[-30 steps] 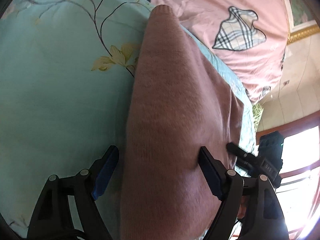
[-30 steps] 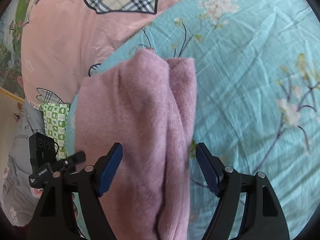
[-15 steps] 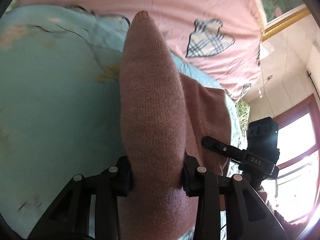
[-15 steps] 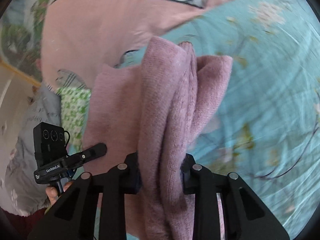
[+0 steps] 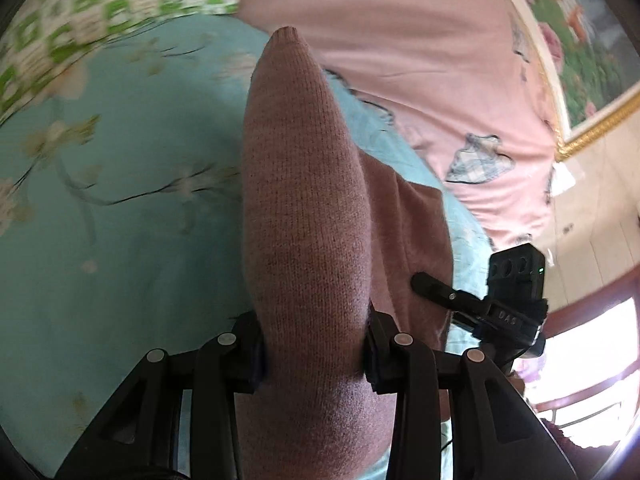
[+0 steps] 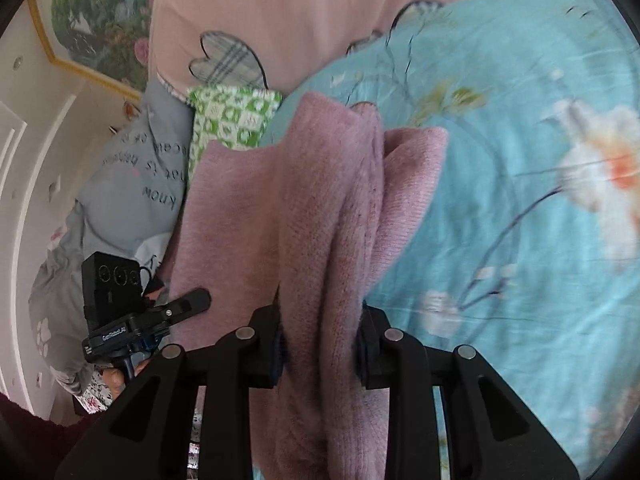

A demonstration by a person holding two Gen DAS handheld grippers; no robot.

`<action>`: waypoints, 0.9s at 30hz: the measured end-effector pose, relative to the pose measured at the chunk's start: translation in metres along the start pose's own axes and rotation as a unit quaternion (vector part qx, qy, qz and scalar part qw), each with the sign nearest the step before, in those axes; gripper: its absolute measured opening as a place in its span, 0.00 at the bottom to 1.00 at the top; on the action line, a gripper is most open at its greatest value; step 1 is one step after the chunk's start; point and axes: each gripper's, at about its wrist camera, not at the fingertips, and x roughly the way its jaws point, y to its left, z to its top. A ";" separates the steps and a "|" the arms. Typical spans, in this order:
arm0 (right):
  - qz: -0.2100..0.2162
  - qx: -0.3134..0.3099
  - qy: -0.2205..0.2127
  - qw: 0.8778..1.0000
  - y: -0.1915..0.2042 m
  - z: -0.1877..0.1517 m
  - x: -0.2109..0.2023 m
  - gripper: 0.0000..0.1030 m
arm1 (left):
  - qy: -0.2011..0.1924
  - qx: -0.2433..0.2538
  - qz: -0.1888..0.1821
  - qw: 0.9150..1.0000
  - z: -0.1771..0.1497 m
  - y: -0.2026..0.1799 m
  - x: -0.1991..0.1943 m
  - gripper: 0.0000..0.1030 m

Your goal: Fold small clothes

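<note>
A pink knitted garment (image 5: 308, 216) hangs bunched between the jaws of my left gripper (image 5: 316, 344), which is shut on it and holds it above the light blue floral sheet (image 5: 120, 240). My right gripper (image 6: 320, 344) is shut on another part of the same pink knitted garment (image 6: 320, 216), whose folds rise ahead of the fingers. The rest of the garment spreads between the two grippers. The right gripper shows in the left wrist view (image 5: 500, 300), and the left gripper in the right wrist view (image 6: 132, 312).
A pink quilt with plaid patches (image 5: 420, 60) lies beyond the sheet. A green checked cloth (image 6: 232, 116) and a grey printed cloth (image 6: 132, 184) lie at the bed's edge. A framed picture (image 6: 92, 20) hangs on the wall. A bright window (image 5: 592, 352) is at the right.
Both grippers were open around the garment a second ago, then shut on it. Since then both have lifted the garment off the sheet, and the views have swung toward the pillows and wall.
</note>
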 end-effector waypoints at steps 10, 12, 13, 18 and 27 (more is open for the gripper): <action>-0.074 -0.010 0.037 0.997 -0.010 0.007 0.041 0.29 | 0.018 -0.036 0.055 0.998 -0.007 0.030 0.031 0.52; -0.084 -0.012 0.039 0.996 -0.007 0.010 0.046 0.30 | 0.020 -0.030 0.067 0.997 -0.005 0.025 0.034 0.54; -0.086 -0.012 0.038 0.995 -0.008 0.010 0.045 0.31 | 0.022 -0.028 0.070 0.997 -0.004 0.023 0.033 0.54; -0.095 0.006 0.031 0.995 -0.009 0.009 0.031 0.42 | 0.020 -0.008 0.091 0.996 -0.003 0.033 0.009 0.53; -0.086 -0.013 -0.040 0.995 0.024 -0.008 -0.042 0.42 | 0.000 0.036 0.098 0.995 -0.023 0.005 -0.047 0.53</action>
